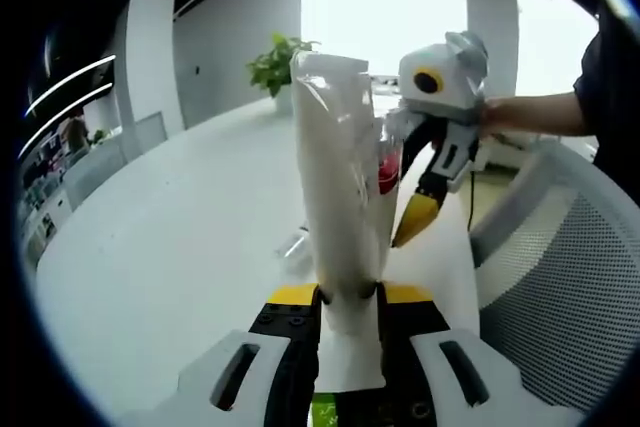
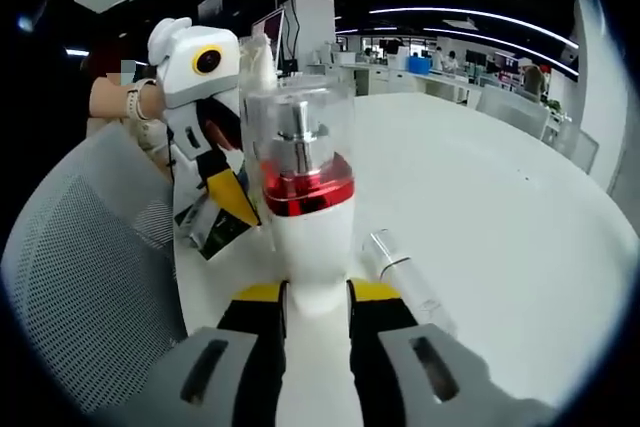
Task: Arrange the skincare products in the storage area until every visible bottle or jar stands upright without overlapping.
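the big table [image 2: 520, 207] looks smooth, white and a bit shiny. the chair back [image 1: 560, 287] is grey see-through mesh, like cloth net. the pump bottle [image 2: 305, 217] is white plastic with a shiny red metal-looking ring and a clear plastic cap. the tall white tube [image 1: 340, 207] looks wrapped in crinkly clear film. the small tube [image 2: 400, 272] lying down looks silvery and glossy.

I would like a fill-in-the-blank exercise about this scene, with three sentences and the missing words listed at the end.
1. The right claw is shut on a white pump bottle with a ____ collar under its clear cap.
2. The left claw grips a tall ____ tube.
3. A small clear bottle lies on its ____ on the white table.

Missing words: red; white; side
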`<state>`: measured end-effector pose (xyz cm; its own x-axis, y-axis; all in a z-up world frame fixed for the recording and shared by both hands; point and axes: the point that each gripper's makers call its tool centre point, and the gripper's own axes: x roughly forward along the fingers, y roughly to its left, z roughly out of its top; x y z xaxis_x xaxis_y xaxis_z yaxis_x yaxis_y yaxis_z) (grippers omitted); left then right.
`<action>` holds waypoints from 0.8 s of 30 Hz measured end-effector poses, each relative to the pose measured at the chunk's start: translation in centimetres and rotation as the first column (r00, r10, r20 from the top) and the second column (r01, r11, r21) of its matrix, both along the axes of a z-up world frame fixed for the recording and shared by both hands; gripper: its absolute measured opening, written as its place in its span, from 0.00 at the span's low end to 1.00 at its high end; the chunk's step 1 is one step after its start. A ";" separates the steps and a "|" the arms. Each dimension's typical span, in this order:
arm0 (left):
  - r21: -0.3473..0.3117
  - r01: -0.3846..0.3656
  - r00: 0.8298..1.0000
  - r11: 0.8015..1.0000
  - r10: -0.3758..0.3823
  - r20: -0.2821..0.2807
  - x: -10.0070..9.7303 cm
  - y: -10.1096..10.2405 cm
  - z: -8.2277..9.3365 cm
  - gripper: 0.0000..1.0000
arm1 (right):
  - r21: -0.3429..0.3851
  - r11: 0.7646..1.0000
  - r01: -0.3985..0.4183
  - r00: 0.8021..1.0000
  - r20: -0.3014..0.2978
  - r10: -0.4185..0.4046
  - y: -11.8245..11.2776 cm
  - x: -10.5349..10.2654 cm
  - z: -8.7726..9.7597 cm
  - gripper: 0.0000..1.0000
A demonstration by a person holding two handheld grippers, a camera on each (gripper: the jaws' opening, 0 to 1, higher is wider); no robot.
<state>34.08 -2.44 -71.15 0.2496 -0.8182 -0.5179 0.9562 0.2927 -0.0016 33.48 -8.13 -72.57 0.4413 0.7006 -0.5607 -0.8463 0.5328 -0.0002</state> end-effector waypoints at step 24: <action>-0.009 0.001 1.000 1.000 -0.001 0.024 0.8 -0.3 0.0 0.19 | 0.030 0.999 0.042 0.999 -0.018 -0.042 0.3 0.4 -0.4 0.22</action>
